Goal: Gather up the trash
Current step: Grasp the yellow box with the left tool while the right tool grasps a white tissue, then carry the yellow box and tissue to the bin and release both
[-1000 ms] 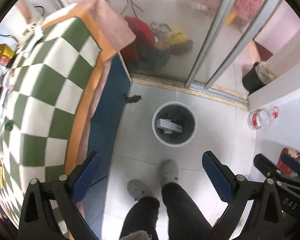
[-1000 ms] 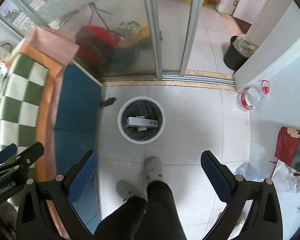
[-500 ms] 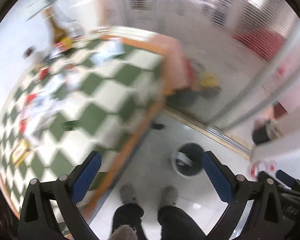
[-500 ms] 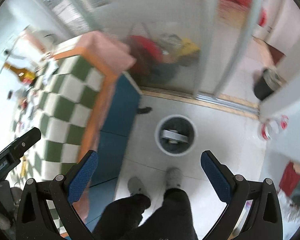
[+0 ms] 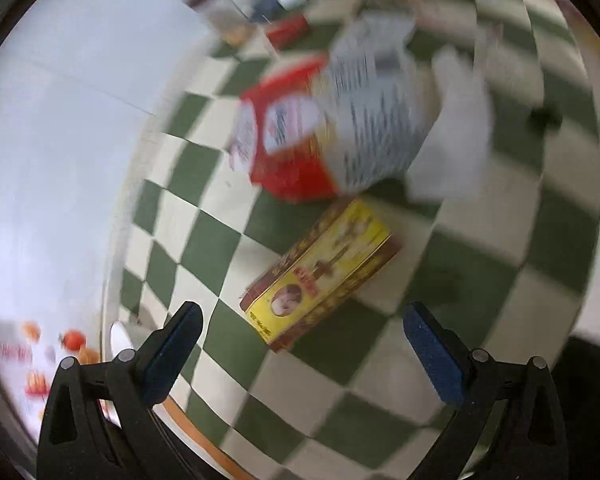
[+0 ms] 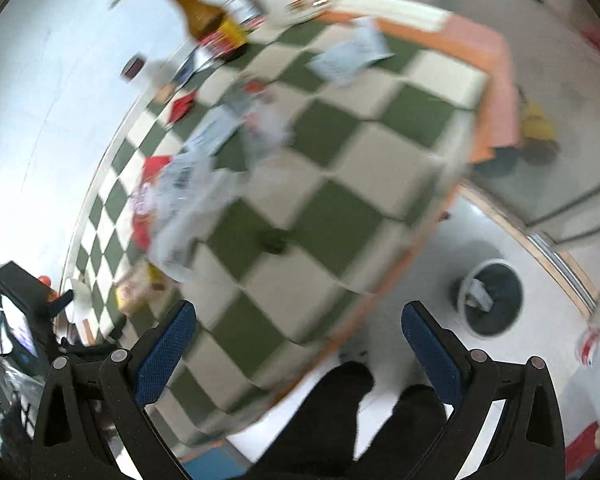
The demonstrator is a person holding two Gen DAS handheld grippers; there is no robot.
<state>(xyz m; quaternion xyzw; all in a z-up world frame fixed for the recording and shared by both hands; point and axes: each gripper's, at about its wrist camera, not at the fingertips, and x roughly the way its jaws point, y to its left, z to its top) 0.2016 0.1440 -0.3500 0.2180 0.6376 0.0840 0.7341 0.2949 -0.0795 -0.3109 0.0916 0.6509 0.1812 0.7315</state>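
Observation:
A yellow and brown box (image 5: 320,276) lies on the green and white checked tablecloth (image 5: 480,260), between and just beyond the open fingers of my left gripper (image 5: 300,344). A red and white wrapper (image 5: 328,132) lies behind it, blurred. My right gripper (image 6: 300,336) is open and empty, above the table's near edge. In its view the yellow box (image 6: 134,290) and the red and white wrapper (image 6: 172,200) lie at the left. The grey trash bin (image 6: 492,298) stands on the floor at the right, with a box inside.
A brown bottle (image 6: 204,12), small red packets (image 6: 182,106) and loose papers (image 6: 348,56) lie at the table's far side by the white wall. My legs (image 6: 340,420) stand beside the table. A plastic jug (image 6: 596,346) stands on the floor right of the bin.
Both grippers have swung left and up from the bin on the floor to the table. The left one now hangs close over the yellow box. Both stay open.

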